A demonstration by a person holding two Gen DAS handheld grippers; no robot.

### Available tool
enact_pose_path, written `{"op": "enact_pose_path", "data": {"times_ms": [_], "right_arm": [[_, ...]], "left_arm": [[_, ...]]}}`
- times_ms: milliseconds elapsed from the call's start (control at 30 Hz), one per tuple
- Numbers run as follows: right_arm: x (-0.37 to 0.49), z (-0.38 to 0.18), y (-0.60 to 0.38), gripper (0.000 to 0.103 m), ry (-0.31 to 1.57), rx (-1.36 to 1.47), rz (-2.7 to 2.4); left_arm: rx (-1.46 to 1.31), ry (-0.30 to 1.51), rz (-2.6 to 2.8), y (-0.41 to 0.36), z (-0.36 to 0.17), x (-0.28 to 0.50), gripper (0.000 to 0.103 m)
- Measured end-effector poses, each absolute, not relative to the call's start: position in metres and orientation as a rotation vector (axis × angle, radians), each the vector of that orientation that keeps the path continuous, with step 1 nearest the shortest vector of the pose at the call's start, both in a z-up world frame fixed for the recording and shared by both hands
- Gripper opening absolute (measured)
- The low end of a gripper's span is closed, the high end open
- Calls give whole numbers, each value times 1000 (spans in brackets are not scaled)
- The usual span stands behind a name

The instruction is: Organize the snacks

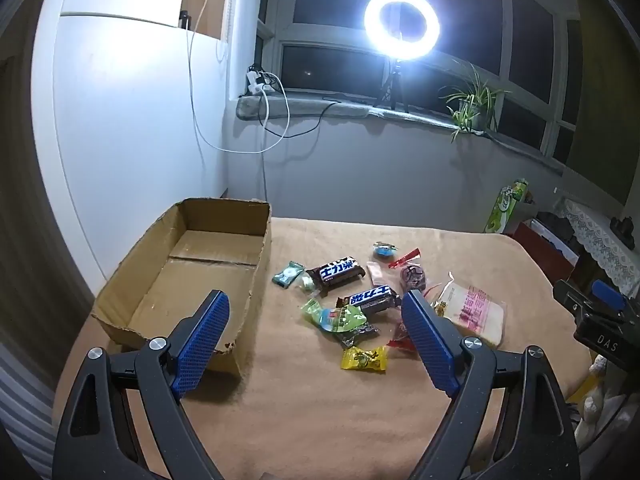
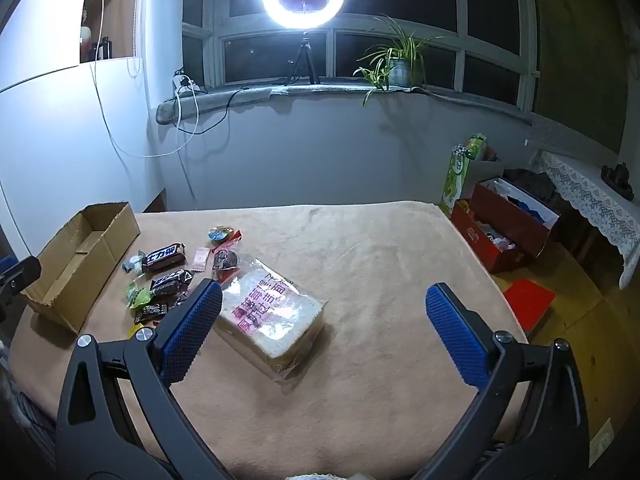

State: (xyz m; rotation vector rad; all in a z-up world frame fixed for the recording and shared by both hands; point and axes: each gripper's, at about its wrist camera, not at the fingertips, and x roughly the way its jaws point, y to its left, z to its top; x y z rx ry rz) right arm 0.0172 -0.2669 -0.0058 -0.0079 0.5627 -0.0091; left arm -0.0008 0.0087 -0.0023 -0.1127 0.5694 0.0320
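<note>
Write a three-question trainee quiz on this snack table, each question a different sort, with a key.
1. True or false: the cardboard box already holds snacks.
2. Multiple choice: the bagged bread lies (A) inside the box, (B) on the blanket to the right of the sweets, (C) on the windowsill.
3. Fill in: both the left gripper and the right gripper are ____ and hold nothing.

Key: 1 false, the box is empty; 2 B; 3 open.
</note>
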Motion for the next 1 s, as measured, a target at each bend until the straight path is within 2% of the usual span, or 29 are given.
{"op": "enact_pose_path", "data": {"times_ms": [1000], "right_arm": [[17,-5,-264,103,557,-16,-6]], "left_arm": [[-113,546,47,10,-6,-4,88]]}}
